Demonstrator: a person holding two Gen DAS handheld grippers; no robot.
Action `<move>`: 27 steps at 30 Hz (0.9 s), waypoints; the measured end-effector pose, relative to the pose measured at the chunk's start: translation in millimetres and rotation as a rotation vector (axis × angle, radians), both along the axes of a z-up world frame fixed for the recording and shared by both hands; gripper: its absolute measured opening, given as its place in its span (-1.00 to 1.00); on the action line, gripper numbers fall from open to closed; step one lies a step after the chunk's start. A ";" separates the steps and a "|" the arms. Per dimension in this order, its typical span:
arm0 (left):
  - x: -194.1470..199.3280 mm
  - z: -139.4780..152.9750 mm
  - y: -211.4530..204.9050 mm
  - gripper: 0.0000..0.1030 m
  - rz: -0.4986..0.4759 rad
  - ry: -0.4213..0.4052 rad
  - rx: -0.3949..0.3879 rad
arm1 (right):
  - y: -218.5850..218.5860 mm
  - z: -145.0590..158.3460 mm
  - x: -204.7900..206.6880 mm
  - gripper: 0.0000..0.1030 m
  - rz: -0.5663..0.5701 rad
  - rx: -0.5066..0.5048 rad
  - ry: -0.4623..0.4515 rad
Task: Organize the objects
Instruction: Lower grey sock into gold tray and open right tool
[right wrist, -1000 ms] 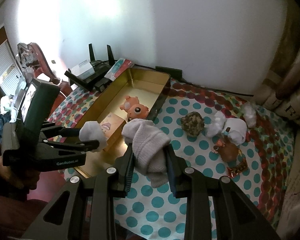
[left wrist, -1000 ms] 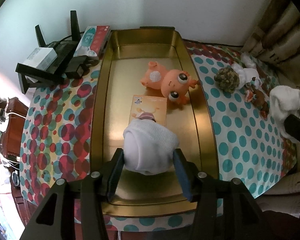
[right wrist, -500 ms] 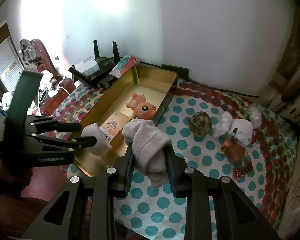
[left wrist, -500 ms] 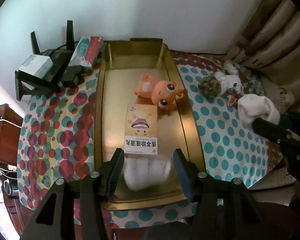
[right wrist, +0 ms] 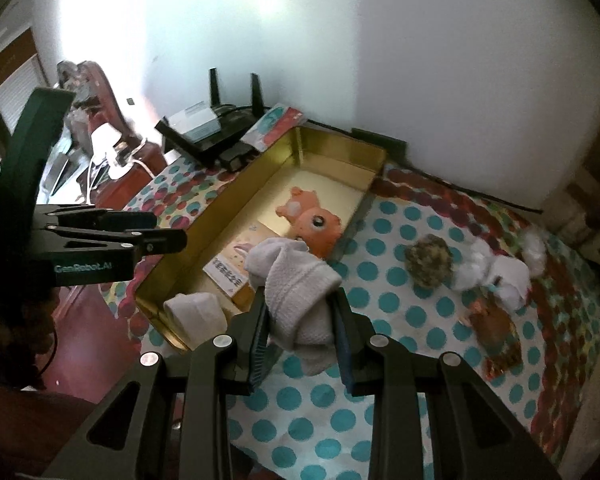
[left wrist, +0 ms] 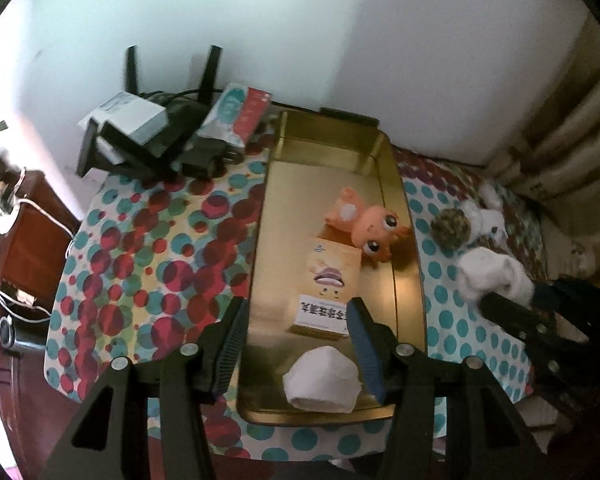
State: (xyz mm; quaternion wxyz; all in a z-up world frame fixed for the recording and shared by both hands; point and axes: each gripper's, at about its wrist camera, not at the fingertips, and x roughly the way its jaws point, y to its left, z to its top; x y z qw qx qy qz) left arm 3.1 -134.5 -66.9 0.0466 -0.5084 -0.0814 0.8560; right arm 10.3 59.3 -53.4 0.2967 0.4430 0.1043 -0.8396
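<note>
The right gripper (right wrist: pixel 300 320) has its jaws clenched on a white sock bundle (right wrist: pixel 296 284) over the worktop, just right of the gold tray (right wrist: pixel 180 256). The tray's free near end lies leftward. The left gripper (left wrist: pixel 296 344) is released, empty

"GenRobot.AI" is read on the left gripper (right wrist: pixel 162 236) body, left of frame; box (left wrist: pixel 327 290) print is illegible.
</note>
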 end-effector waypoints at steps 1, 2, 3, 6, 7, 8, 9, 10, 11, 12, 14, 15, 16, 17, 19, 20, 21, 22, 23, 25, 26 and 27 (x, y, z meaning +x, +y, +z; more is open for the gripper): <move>1.7 0.3 -1.1 0.02 0.003 0.000 0.004 | -4.6 -1.6 -3.0 -0.45 0.011 -0.002 -0.003; 3.7 0.6 -3.4 0.02 0.009 -0.002 0.008 | -8.9 -2.9 -6.5 -0.45 0.020 -0.007 -0.009; 6.2 0.7 -5.4 0.02 0.015 -0.002 0.006 | -14.8 -4.5 -12.3 -0.45 0.030 -0.015 -0.019; 11.6 -0.1 -10.7 0.02 0.029 -0.005 -0.009 | -31.8 -8.9 -26.1 -0.45 0.052 -0.025 -0.037; 13.9 0.0 -12.9 0.02 0.036 -0.006 -0.010 | -39.1 -11.1 -30.8 -0.45 0.059 -0.021 -0.041; 15.7 0.3 -15.1 0.02 0.043 -0.004 -0.008 | -45.3 -13.1 -34.1 -0.45 0.068 -0.019 -0.043; 17.9 1.0 -17.8 0.02 0.052 -0.001 -0.009 | -52.0 -15.2 -36.8 -0.45 0.079 -0.015 -0.044; 19.5 1.4 -20.0 0.02 0.061 0.000 -0.012 | -58.9 -17.4 -38.7 -0.45 0.087 -0.007 -0.041; 21.0 1.8 -22.1 0.02 0.066 0.001 -0.012 | -64.0 -19.6 -39.9 -0.45 0.094 0.000 -0.042; 22.5 2.4 -24.5 0.02 0.074 0.003 -0.011 | -70.6 -22.5 -41.3 -0.45 0.106 0.005 -0.044; 25.1 3.2 -28.3 0.02 0.088 0.002 -0.010 | -77.4 -28.0 -44.2 -0.45 0.112 0.015 -0.052; 26.5 3.6 -30.5 0.02 0.093 0.001 -0.012 | -80.3 -31.3 -46.3 -0.45 0.110 0.018 -0.062; 27.5 3.7 -31.8 0.02 0.097 0.000 -0.017 | -82.6 -34.6 -48.6 -0.45 0.107 0.017 -0.074; 28.6 3.8 -33.2 0.02 0.101 0.000 -0.019 | -83.9 -37.7 -50.7 -0.45 0.103 0.016 -0.085; 30.4 2.8 -37.9 0.02 0.111 -0.005 -0.018 | -87.7 -43.5 -54.3 -0.45 0.097 0.022 -0.101; 31.1 2.5 -40.0 0.02 0.117 -0.008 -0.017 | -89.8 -45.9 -55.7 -0.45 0.096 0.026 -0.103; 31.8 2.2 -42.1 0.02 0.122 -0.011 -0.016 | -91.6 -48.3 -57.0 -0.45 0.095 0.031 -0.108; 32.3 1.6 -44.0 0.02 0.126 -0.013 -0.016 | -93.2 -50.2 -57.9 -0.45 0.094 0.035 -0.112; 32.9 1.1 -45.3 0.02 0.129 -0.016 -0.018 | -94.5 -51.3 -58.3 -0.44 0.091 0.036 -0.113; 33.3 0.2 -47.6 0.02 0.138 -0.025 -0.021 | -97.2 -53.9 -60.4 -0.42 0.087 0.028 -0.125; 33.5 -0.3 -48.5 0.02 0.140 -0.027 -0.020 | -97.9 -54.4 -61.2 -0.42 0.085 0.026 -0.128; 33.6 -0.5 -49.2 0.02 0.143 -0.030 -0.019 | -99.3 -55.5 -61.9 -0.42 0.083 0.026 -0.129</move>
